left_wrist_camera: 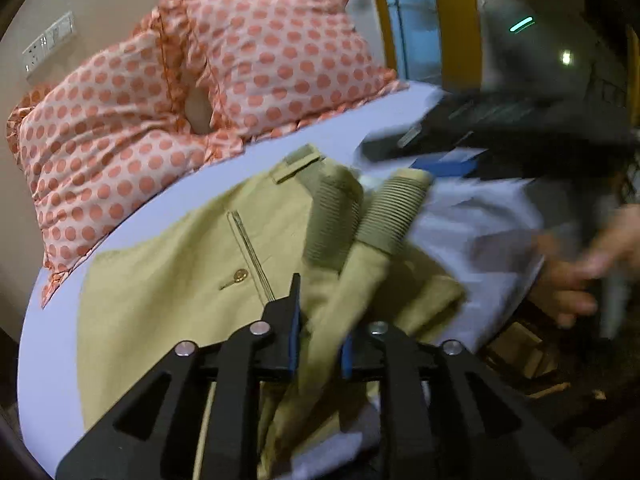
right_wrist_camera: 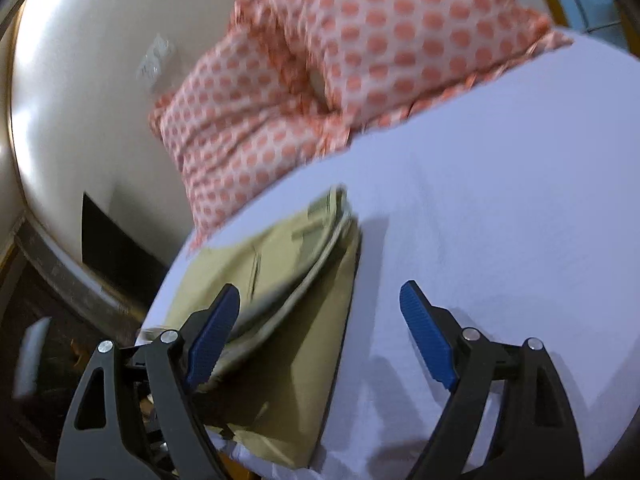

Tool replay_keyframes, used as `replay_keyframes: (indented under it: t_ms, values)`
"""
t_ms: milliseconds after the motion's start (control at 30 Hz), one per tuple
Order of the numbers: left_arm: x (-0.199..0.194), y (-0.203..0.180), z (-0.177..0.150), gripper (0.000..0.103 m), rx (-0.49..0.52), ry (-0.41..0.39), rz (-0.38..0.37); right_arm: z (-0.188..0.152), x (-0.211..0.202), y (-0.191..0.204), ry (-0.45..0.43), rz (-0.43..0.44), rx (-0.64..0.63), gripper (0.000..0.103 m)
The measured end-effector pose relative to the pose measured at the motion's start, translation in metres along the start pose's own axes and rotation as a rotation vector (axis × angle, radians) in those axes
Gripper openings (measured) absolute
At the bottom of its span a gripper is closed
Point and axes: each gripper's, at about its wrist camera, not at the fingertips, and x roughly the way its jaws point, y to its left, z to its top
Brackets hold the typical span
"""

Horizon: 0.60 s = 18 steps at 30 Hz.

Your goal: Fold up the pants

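- While the khaki cotton pants [left_wrist_camera: 168, 280] lie on the bed's white sheet [left_wrist_camera: 52, 360], the left black two-finger gripper with blue pads [left_wrist_camera: 320, 344] is clenched on a bunched fold of that fabric, jaws nearly together with cloth pinched between the pads
- From the pinch, the gripped fold rises away from the gripper toward two ribbed khaki cuffs [left_wrist_camera: 364, 216] that sit side by side, near the sheet's far edge
- Left wrist view: back pocket slit and brass button [left_wrist_camera: 240, 276] face up on the flat part of the pants, left of the gripper; a belt loop [left_wrist_camera: 298, 162] shows at the waistband, close to the far edge of the sheet
- Right black two-finger gripper with blue pads [right_wrist_camera: 320, 340] is released, jaws spread wide, nothing between them
- Right wrist view: pants [right_wrist_camera: 296, 380] are folded in layers at the near left corner of the sheet [right_wrist_camera: 500, 220]; the gripper's left finger [right_wrist_camera: 212, 340] is against the folded edge, its right finger over bare sheet, well apart from the cloth
- Pillow with orange polka dots on white [left_wrist_camera: 180, 92] lies at the far edge of the bed, just beyond the pants
- Person's bare hand [left_wrist_camera: 580, 280] and a dark gripper body, motion-blurred, are at the right edge in the left view; detail unreadable
- Wall switch plate [left_wrist_camera: 48, 46] on the beige wall behind the pillow
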Motion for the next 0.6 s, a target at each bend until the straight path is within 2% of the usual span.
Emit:
replay_keyframes:
  t_ms: [33,100,133,200,267,300,333,400,467,500,533,567,600]
  values:
    - [-0.016,0.005,-0.004,0.026,-0.014,-0.021,-0.042,0.0,0.01,0.0,0.03,0.007,0.006,0.08]
    - [-0.036,0.017,-0.008,0.051,-0.06,-0.05,-0.099,-0.001,0.021,-0.001,0.061,0.014,0.006,0.079]
    - [-0.052,0.036,-0.013,0.057,-0.116,-0.075,-0.122,0.001,0.027,0.0,0.076,0.018,0.008,0.078]
    - [-0.059,0.066,-0.013,0.068,-0.214,-0.085,-0.101,0.003,0.036,0.003,0.102,-0.002,0.003,0.072]
    - [-0.051,0.131,-0.03,0.069,-0.42,-0.033,0.005,0.002,0.046,0.003,0.13,-0.042,-0.004,0.064]
    - [-0.041,0.164,-0.042,0.067,-0.535,0.022,0.035,0.001,0.048,0.003,0.122,-0.041,-0.011,0.054]
    - [-0.029,0.187,-0.05,0.067,-0.62,0.072,0.037,0.0,0.053,0.005,0.145,-0.035,-0.016,0.051]
    - [-0.002,0.225,-0.069,0.064,-0.757,0.175,-0.014,-0.001,0.056,0.009,0.15,-0.048,-0.04,0.051]
    - [0.014,0.235,-0.075,0.065,-0.795,0.214,-0.096,-0.001,0.057,0.006,0.149,-0.031,-0.024,0.051]
    - [0.023,0.236,-0.077,0.067,-0.809,0.225,-0.173,-0.001,0.057,0.003,0.149,-0.011,-0.011,0.051]
    - [0.023,0.236,-0.076,0.068,-0.807,0.215,-0.189,-0.001,0.058,0.002,0.149,0.002,-0.011,0.051]
    - [0.027,0.235,-0.074,0.069,-0.805,0.215,-0.235,-0.001,0.059,0.002,0.15,0.016,-0.017,0.05]
    - [0.029,0.236,-0.074,0.068,-0.814,0.217,-0.257,-0.002,0.06,0.001,0.16,0.029,-0.028,0.038]
